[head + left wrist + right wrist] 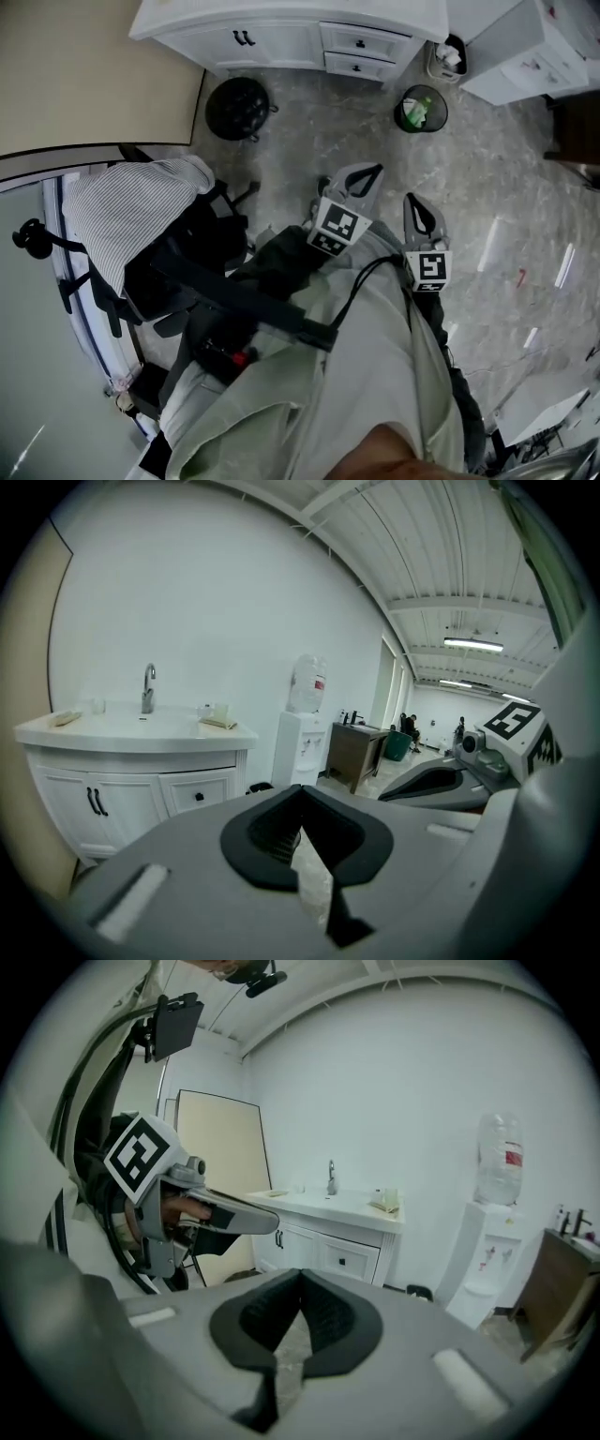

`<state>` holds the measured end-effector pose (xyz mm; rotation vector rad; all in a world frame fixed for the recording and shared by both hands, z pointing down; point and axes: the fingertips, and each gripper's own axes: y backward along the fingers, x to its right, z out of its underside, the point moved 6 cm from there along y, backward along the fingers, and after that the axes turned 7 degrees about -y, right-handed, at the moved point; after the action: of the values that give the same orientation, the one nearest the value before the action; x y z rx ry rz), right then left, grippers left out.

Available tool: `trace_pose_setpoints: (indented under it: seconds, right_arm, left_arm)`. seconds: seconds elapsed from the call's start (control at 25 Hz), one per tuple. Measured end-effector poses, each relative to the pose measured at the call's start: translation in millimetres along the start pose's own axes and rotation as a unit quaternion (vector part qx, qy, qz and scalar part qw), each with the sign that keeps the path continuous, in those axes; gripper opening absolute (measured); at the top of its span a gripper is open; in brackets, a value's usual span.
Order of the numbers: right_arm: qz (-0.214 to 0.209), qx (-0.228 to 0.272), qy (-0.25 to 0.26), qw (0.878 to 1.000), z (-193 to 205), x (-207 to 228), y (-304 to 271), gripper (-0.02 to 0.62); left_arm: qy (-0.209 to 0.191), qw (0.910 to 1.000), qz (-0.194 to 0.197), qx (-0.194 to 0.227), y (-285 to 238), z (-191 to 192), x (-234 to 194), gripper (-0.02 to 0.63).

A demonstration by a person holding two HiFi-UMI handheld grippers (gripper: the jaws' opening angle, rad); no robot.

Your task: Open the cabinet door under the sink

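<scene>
The white sink cabinet [281, 37] stands at the far end of the floor. Its doors [246, 47] carry two black handles [244, 37] and are closed. In the left gripper view the doors [94, 803] sit low at the left, under the basin and tap [148, 688]. The right gripper view shows the same doors [295, 1246] straight ahead, well beyond the jaws. My left gripper [367, 171] and right gripper [412, 201] hang side by side in mid-air, well short of the cabinet. Both have their tips together with nothing between them [300, 789] [300, 1274].
A round black bin [237, 108] stands on the floor just in front of the doors. A small bin with a green bag [420, 108] is to its right. A chair draped in striped cloth [131, 220] is at my left. A water dispenser [305, 728] stands right of the cabinet.
</scene>
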<state>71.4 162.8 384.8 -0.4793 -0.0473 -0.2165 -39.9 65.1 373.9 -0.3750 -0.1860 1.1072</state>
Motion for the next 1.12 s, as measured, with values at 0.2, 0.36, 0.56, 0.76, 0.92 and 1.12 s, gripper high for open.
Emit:
trace_pose_setpoints:
  seconds: [0.2, 0.36, 0.56, 0.76, 0.92, 1.12]
  right_arm:
    - [0.011, -0.017, -0.011, 1.000, -5.9, 1.9, -22.3, 0.000]
    - [-0.019, -0.045, -0.009, 0.999, -9.0, -1.0, -51.1, 0.000]
    - [-0.068, -0.041, 0.003, 0.997, -17.8, 1.2, -98.0, 0.000]
    - [-0.110, -0.030, 0.060, 0.992, -38.7, 20.3, -148.0, 0.000]
    - [-0.111, -0.015, 0.058, 0.992, -46.4, 53.8, -209.2, 0.000]
    - [-0.107, 0.008, -0.050, 0.993, -29.9, 118.4, -307.8, 0.000]
  left_arm:
    - [0.006, 0.9998, 0.018, -0.004, -5.3, 4.4, -21.3, 0.008]
    - [0.043, 0.9989, -0.005, -0.019, -0.6, 18.3, -43.5, 0.008]
    - [0.056, 0.9969, -0.047, -0.029, -2.0, 24.8, -76.6, 0.008]
    - [0.064, 0.9921, -0.099, -0.044, -16.5, 21.9, -120.5, 0.008]
    - [0.083, 0.9852, -0.137, -0.060, -38.6, 21.2, -159.8, 0.008]
    - [0.129, 0.9724, -0.176, -0.083, -73.5, 30.1, -190.5, 0.008]
